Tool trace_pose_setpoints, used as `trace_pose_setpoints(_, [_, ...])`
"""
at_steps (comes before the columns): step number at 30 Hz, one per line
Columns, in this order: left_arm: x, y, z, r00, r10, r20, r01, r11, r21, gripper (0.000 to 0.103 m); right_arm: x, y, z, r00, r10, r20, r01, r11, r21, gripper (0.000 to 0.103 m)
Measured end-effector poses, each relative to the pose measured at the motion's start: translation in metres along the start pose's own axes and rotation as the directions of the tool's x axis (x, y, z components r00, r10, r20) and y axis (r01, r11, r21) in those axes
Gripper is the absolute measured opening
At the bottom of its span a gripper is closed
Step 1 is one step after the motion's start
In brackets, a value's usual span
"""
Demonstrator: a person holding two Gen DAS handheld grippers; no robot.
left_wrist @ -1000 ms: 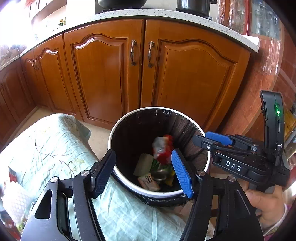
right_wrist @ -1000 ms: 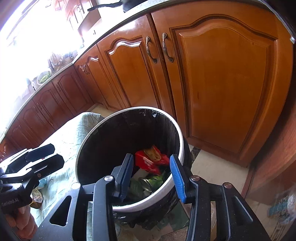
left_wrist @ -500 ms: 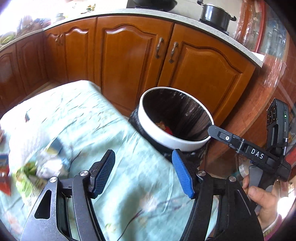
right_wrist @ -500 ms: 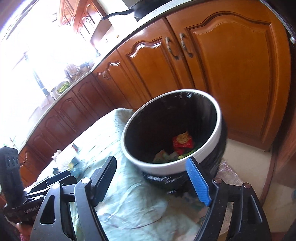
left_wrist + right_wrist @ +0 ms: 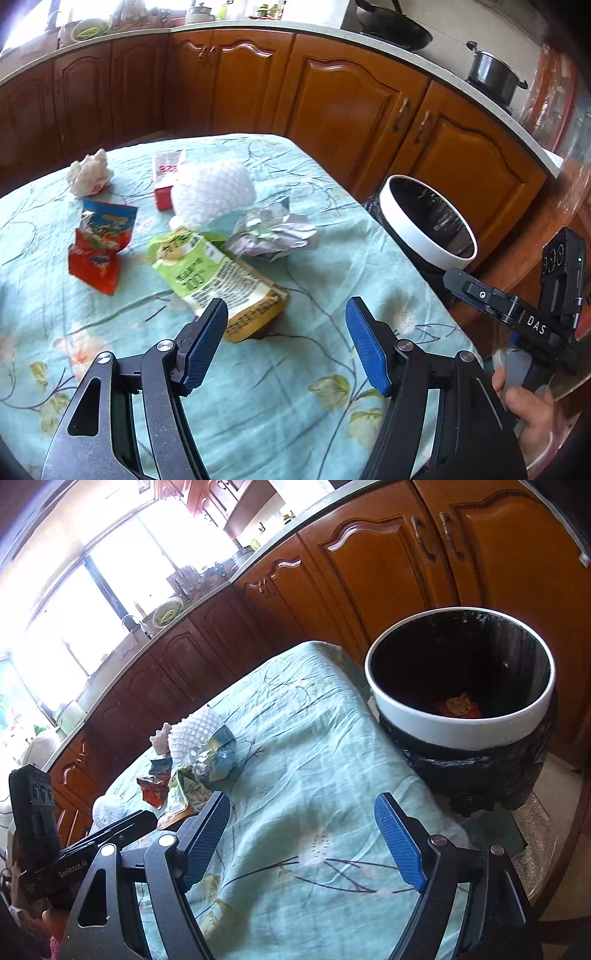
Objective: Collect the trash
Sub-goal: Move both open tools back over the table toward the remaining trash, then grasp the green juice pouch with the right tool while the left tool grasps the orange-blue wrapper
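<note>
Both cameras have swung away from the bin [image 5: 460, 727] since a second ago, when they looked straight down into it; now they face the table [image 5: 280, 398] and its litter. From the left wrist view, the left gripper [image 5: 286, 343] hovers over the flowered teal cloth with its blue pads spread wide and nothing between them. Just beyond its left finger lies a green and yellow pouch [image 5: 210, 275], one end hidden behind that finger. Past the pouch sit crumpled foil [image 5: 273, 236], a sheet of bubble wrap [image 5: 212, 194] partly over a red and white box [image 5: 166, 177], a red and blue wrapper [image 5: 99, 247] and a wad of tissue [image 5: 88, 177], all clustered on the far left part of the table. The bin stands beside the table's right edge, in front of the wooden cabinets [image 5: 332, 96], its white rim over a black liner.

From the right wrist view, the right gripper [image 5: 303, 838] is also spread wide and empty, hanging over bare cloth between the litter and the bin. A red wrapper [image 5: 460, 707] shows at the bottom of the bin.
</note>
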State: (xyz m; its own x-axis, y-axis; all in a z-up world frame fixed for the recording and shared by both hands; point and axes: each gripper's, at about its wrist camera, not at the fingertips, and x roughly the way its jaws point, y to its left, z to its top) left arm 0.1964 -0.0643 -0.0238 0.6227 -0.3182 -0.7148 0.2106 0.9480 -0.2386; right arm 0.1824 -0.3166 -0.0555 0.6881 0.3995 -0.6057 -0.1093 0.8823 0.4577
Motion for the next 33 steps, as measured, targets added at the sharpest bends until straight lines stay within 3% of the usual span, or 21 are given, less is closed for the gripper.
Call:
trace_pose_setpoints(16, [-0.022,0.084,-0.008,0.992,0.123,0.018,-0.12,0.986,-0.119,0.068,0.042,0.083,-0.011,0.988,0.11,-0.11,-0.126,0.981,-0.149,0.081])
trace_pose_setpoints(25, [-0.018,0.119,0.004,0.984,0.177,0.003,-0.175,0.974,-0.144,0.067,0.081,0.12,-0.004,0.972,0.13,-0.194,-0.177,0.953,-0.247,0.056])
trace_pose_setpoints(33, [0.01,0.147,0.036,0.977,0.215,-0.015,-0.215,0.968,-0.131,0.067,0.122,0.141,-0.003,0.964,0.078,-0.255,-0.162,0.93,-0.33,0.036])
